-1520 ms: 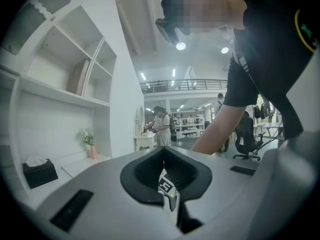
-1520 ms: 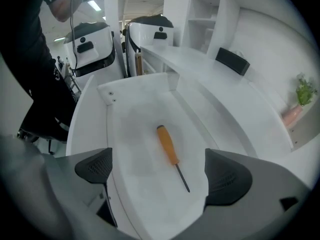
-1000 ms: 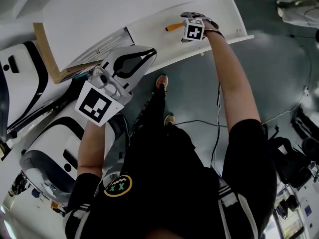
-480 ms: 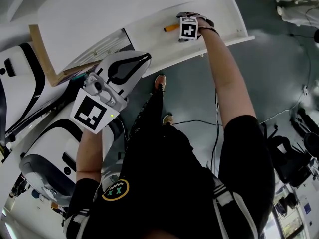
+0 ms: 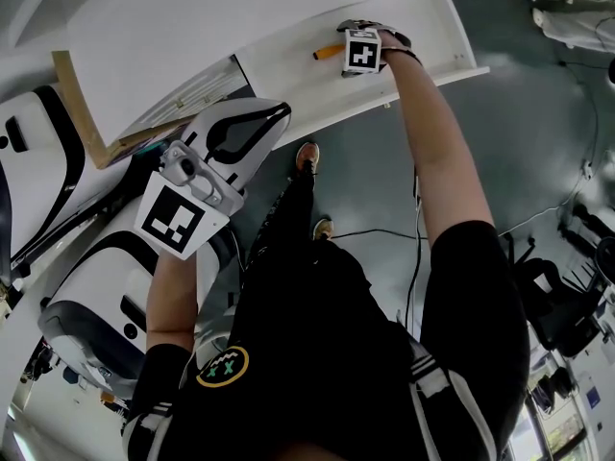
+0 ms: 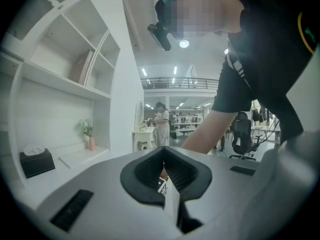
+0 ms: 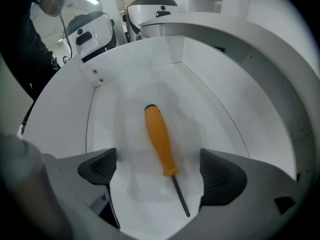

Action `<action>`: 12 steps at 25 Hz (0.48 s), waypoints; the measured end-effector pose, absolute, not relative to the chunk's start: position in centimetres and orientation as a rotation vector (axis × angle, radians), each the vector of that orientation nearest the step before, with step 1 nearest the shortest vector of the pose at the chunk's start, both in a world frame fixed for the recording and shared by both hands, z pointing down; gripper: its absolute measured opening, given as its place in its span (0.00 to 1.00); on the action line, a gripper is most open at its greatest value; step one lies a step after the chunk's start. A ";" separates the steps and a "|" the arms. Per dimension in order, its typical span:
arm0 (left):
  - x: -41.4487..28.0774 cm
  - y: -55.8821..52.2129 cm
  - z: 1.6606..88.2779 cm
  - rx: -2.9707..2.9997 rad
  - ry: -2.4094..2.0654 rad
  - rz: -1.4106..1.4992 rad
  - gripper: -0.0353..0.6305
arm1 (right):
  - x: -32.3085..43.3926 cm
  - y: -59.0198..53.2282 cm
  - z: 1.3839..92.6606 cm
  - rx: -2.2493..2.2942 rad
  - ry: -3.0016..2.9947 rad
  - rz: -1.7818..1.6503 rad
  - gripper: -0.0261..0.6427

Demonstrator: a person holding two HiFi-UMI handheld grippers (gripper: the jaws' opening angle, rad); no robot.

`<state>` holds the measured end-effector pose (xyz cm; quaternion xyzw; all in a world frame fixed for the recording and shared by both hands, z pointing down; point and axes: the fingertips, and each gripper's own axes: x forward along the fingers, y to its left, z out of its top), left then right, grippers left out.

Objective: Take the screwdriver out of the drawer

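Observation:
An orange-handled screwdriver (image 7: 161, 141) with a dark shaft lies flat on the floor of the open white drawer (image 7: 215, 99). My right gripper (image 7: 159, 171) hangs over it, open, one finger on each side of the handle's lower end and the shaft. In the head view the right gripper (image 5: 357, 54) reaches into the drawer (image 5: 423, 36), with the screwdriver's orange handle (image 5: 329, 53) poking out to its left. My left gripper (image 5: 252, 128) is held away from the drawer at the left, jaws pressed together with nothing in them.
White shelving (image 6: 75, 79) with a black tissue box (image 6: 36, 161) and a small pink vase (image 6: 92, 143) shows in the left gripper view. Black cables (image 5: 384, 233) trail on the dark floor below the drawer. White-and-black helmet-like shells (image 5: 86, 286) sit at the left.
My right gripper has pushed a little deeper into the drawer, toward the screwdriver. The left gripper has drifted slightly.

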<state>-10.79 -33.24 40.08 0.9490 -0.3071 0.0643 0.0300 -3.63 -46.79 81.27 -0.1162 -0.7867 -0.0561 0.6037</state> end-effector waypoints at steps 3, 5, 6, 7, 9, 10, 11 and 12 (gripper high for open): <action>-10.7 -33.3 40.0 2.928 -0.946 0.197 0.08 | -3.6 -46.8 81.1 -0.266 -1.826 -0.131 0.84; -10.6 -33.3 40.0 2.928 -0.946 0.192 0.08 | -3.6 -46.8 81.0 -0.264 -1.831 -0.128 0.79; -10.6 -33.2 40.1 2.927 -0.945 0.192 0.08 | -3.6 -46.8 80.9 -0.264 -1.834 -0.124 0.75; -10.5 -33.2 40.1 2.925 -0.944 0.194 0.08 | -3.7 -46.7 80.9 -0.264 -1.837 -0.121 0.74; -10.4 -33.1 40.2 2.926 -0.939 0.198 0.08 | -3.6 -46.6 80.9 -0.267 -1.838 -0.116 0.73; -10.4 -33.0 40.2 2.927 -0.939 0.198 0.08 | -3.6 -46.5 80.9 -0.270 -1.837 -0.114 0.71; -10.5 -33.0 40.1 2.927 -0.940 0.197 0.08 | -3.5 -46.4 80.8 -0.272 -1.836 -0.111 0.66; -10.5 -33.0 40.1 2.926 -0.942 0.196 0.08 | -3.5 -46.3 80.7 -0.273 -1.836 -0.108 0.65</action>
